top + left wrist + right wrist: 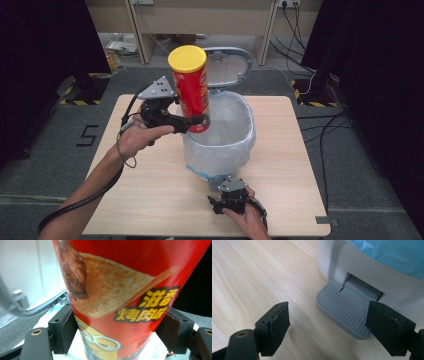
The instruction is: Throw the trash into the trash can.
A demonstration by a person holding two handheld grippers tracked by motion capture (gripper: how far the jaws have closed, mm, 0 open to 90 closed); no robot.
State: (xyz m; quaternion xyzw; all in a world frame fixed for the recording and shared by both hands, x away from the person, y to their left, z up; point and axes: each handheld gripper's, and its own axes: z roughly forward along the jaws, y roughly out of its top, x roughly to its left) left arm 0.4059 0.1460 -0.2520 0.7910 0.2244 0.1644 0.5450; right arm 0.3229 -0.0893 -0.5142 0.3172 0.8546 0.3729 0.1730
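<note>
My left gripper point(192, 123) clamps the can point(191, 86) upright over the open bin point(240, 137); my right gripper point(329, 327) gapes near its pedal point(342, 308).

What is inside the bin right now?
The bin holds a pale liner bag; its open lid stands behind. The can, clamped in the left claw, hides part of the inside.

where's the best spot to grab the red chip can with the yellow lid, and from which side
Grip the chip can across its round body, low down, coming in level from the side. It stands nearly upright, so opposite curved walls face the jaws. The left gripper already clamps it this way near the bottom, over the lined bin; its pads press both sides.
</note>
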